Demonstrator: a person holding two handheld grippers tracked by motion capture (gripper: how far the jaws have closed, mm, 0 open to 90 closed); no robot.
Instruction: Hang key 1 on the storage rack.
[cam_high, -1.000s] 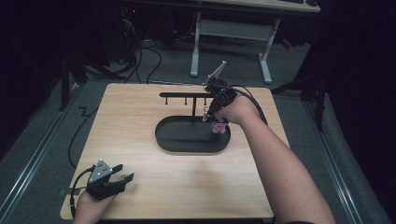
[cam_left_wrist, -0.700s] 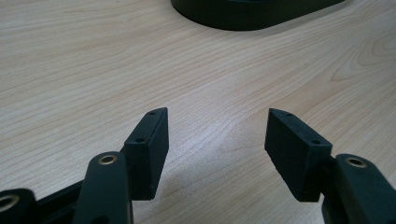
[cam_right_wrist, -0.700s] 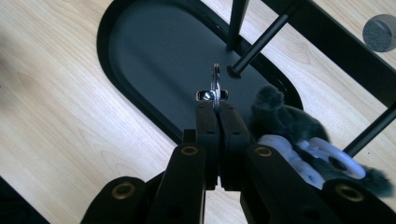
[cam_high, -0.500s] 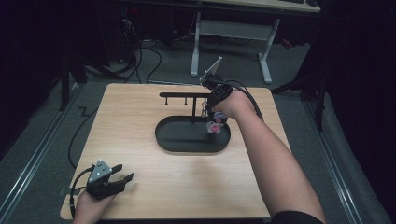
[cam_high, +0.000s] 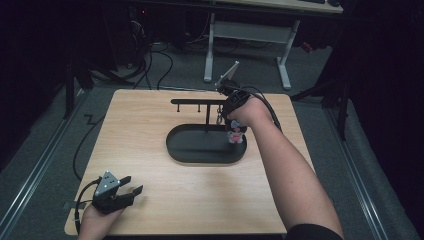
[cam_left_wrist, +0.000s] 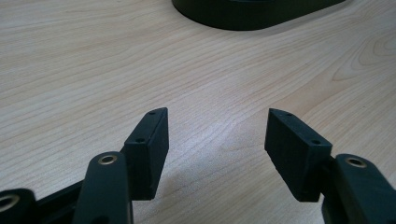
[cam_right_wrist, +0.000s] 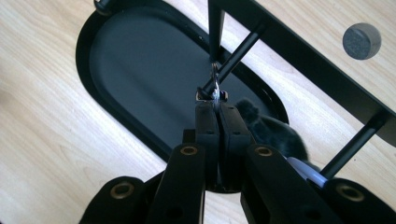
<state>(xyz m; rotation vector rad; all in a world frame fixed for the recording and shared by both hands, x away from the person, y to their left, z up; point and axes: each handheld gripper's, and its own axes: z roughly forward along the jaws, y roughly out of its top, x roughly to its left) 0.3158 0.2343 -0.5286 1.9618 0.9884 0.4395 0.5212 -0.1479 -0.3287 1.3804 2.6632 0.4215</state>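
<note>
Pale wooden table (cam_high: 150, 140) carries a black stand (cam_high: 200, 102) over its oval tray, where the right gripper (cam_right_wrist: 217, 100), jaws pinched on a keychain ring (cam_right_wrist: 214, 84) at a peg, could miss the peg, while the left gripper (cam_left_wrist: 215, 135) rests gaping, well apart from the stand.

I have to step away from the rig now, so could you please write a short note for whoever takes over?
Right gripper: shut on the metal ring of a keychain, held at a peg of the black stand; the pink and dark charm hangs below, over the oval base.
Left gripper: open, holding nothing, resting low at the near left corner of the table.
Done: keychain brought to the stand.
Left: I cannot tell whether the ring is on the peg; check, then release.
</note>
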